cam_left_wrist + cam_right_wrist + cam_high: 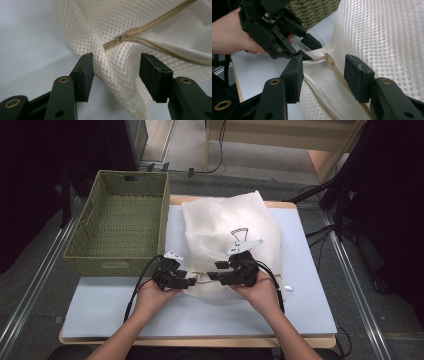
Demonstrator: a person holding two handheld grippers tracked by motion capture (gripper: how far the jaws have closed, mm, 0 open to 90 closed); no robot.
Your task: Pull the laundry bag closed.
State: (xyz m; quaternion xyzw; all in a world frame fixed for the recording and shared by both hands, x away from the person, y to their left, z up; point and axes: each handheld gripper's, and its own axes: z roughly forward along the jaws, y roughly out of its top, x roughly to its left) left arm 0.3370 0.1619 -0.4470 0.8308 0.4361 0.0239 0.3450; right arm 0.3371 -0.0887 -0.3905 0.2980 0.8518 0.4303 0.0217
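Observation:
A white mesh laundry bag [230, 222] lies on the table, bulging, with a beige zipper along its near edge. In the high view my left gripper [193, 281] and right gripper [212, 271] face each other at that edge. In the left gripper view a fold of mesh [117, 65] with the zipper slider [130, 33] above it sits between the open jaws of my left gripper [116, 72]; the right pad stands off the cloth. My right gripper [323, 75] is open around the zipper [334, 67], its pads apart from it. The left gripper [312, 51] is just beyond.
A green woven basket [164, 220] stands empty at the table's left rear, touching the bag's side. The pale blue mat [305, 285] covers the table. Floor rails, cables and dark stands surround the table.

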